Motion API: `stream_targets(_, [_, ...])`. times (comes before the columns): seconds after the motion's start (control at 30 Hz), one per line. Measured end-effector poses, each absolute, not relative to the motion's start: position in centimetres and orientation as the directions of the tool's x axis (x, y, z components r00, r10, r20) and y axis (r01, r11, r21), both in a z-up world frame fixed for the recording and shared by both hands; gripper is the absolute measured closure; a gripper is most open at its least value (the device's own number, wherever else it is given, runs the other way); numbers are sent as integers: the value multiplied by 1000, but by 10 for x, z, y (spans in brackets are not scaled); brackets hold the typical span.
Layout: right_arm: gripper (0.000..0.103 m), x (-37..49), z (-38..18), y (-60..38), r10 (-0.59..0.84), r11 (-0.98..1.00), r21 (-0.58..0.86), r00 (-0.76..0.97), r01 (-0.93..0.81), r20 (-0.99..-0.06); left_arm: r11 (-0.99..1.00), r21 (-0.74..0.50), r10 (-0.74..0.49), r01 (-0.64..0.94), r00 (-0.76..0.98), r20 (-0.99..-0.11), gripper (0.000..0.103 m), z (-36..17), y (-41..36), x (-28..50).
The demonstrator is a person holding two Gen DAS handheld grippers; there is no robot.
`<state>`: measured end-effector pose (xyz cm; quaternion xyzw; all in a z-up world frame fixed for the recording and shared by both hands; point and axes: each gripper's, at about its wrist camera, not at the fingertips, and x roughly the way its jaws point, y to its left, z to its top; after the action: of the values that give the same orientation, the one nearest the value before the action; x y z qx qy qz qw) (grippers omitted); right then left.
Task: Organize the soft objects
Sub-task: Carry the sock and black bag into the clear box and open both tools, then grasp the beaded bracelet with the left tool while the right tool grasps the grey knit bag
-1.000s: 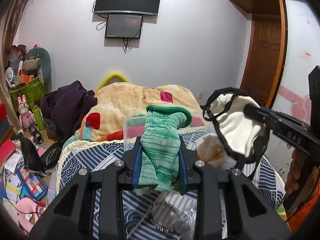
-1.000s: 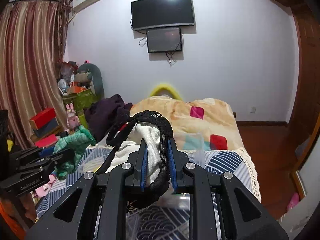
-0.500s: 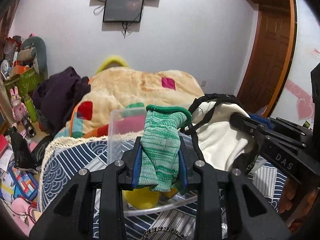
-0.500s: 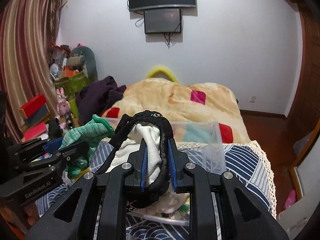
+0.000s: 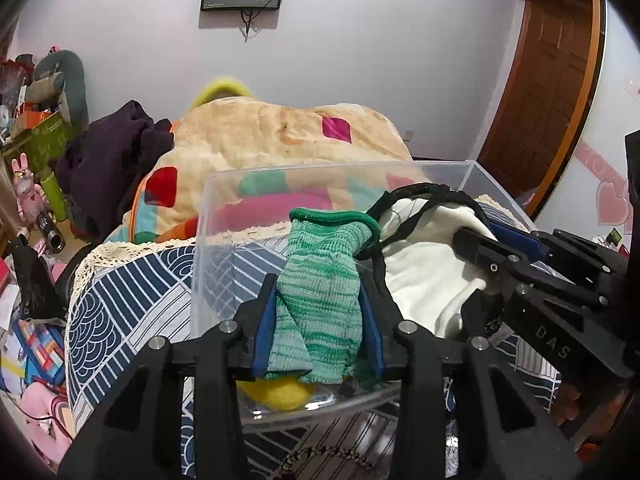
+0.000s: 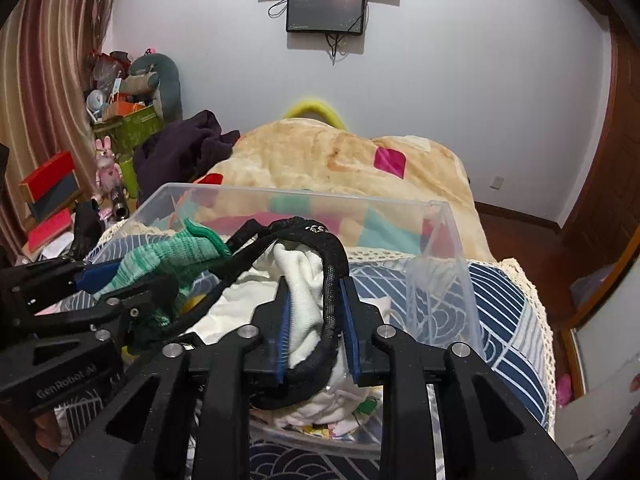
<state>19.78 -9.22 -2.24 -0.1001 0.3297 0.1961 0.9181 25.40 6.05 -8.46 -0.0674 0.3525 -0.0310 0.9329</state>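
Green knit sock [image 5: 320, 292] sits gripped in the left tongs [image 5: 318, 320]; right tongs [image 6: 316, 316] clamp the white garment [image 6: 304, 312], both over the clear bin [image 5: 224, 248]. Next, I judge: release inside.

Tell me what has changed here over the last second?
Both grippers came forward and down to the clear plastic bin, so the green knit sock and the white black-trimmed garment now hang over its opening. Nothing was let go: the left gripper and right gripper keep their jaws clamped. The bedding looks unmoved.
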Motion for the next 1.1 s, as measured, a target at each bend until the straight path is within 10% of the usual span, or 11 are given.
stream_targets(0.7, [24, 129, 22, -127, 398, 884, -11, 765, -468, -507, 995, -78, -92, 60, 855, -511, 33, -28, 51, 158])
stream_targets(1.1, [22, 111, -34, -102, 473, 829, 77, 621, -554, -625, 995, -95, -69, 13, 785, -616, 21, -81, 71, 130])
